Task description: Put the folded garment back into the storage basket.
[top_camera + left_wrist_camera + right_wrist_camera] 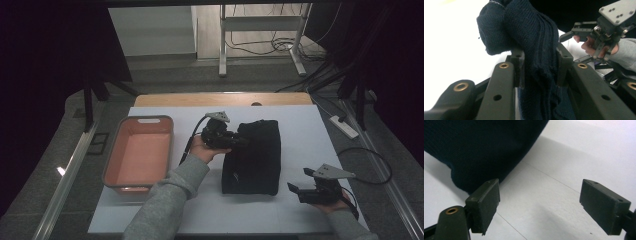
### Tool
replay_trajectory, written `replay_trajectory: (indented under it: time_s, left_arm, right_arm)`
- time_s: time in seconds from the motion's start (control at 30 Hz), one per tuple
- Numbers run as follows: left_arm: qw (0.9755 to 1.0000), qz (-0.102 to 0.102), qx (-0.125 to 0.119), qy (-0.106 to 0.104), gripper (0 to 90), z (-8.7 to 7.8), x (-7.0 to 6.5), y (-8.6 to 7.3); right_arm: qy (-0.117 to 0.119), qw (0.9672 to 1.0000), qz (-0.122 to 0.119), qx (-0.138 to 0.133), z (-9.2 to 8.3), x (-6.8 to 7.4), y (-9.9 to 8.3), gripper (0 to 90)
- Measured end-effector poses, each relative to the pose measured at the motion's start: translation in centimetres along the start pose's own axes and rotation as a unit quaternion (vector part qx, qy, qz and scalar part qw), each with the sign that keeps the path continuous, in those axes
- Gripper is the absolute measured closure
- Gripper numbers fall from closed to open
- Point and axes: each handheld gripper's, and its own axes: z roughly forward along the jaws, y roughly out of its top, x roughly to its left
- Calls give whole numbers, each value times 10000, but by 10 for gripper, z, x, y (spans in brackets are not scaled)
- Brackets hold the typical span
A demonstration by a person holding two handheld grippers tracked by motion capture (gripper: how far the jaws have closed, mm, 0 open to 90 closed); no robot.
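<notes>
Dim room w/ dark floor, cables and a metal frame (260, 30) behind the work area. White table top (310, 135) carries three items.

1. Pink tub (140, 152): rectangular, grey rim, sits at the table's left side, nothing visible inside.
2. Dark navy knit garment (255, 157): folded into a block approx. at table centre, just right of the tub, apart from it.
3. Power strip (344, 126): on the floor off the table's right edge.

Left gripper (235, 140): held by the person's left hand (202, 149), grey sleeve (165, 200) entering from the bottom. Positioned at the garment's upper-left corner. Left gripper view: both jaws clamped on a bunched fold of the knit fabric (539, 50); fabric fills the gap between the pads and rises above them.

Right gripper (295, 190): held low at the table's near-right, just beside the garment's lower-right corner, not touching it. Right gripper view: jaws spread wide apart, bare white surface (544, 202) between them; garment edge (481, 150) lies ahead, to the upper left.
</notes>
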Motion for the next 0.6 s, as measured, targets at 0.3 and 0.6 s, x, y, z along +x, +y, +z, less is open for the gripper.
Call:
replay_trajectory:
  time_s: [0.3,0.6]
  left_arm:
    - [9997,87,-214,111,672,-17,-5,6]
    - [9992,108,-337,184,672,-31,-8,8]
  right_arm:
    - [-8,10000,6,-4,0,0,0,173]
    - [-13,10000,4,-4,0,0,0,172]
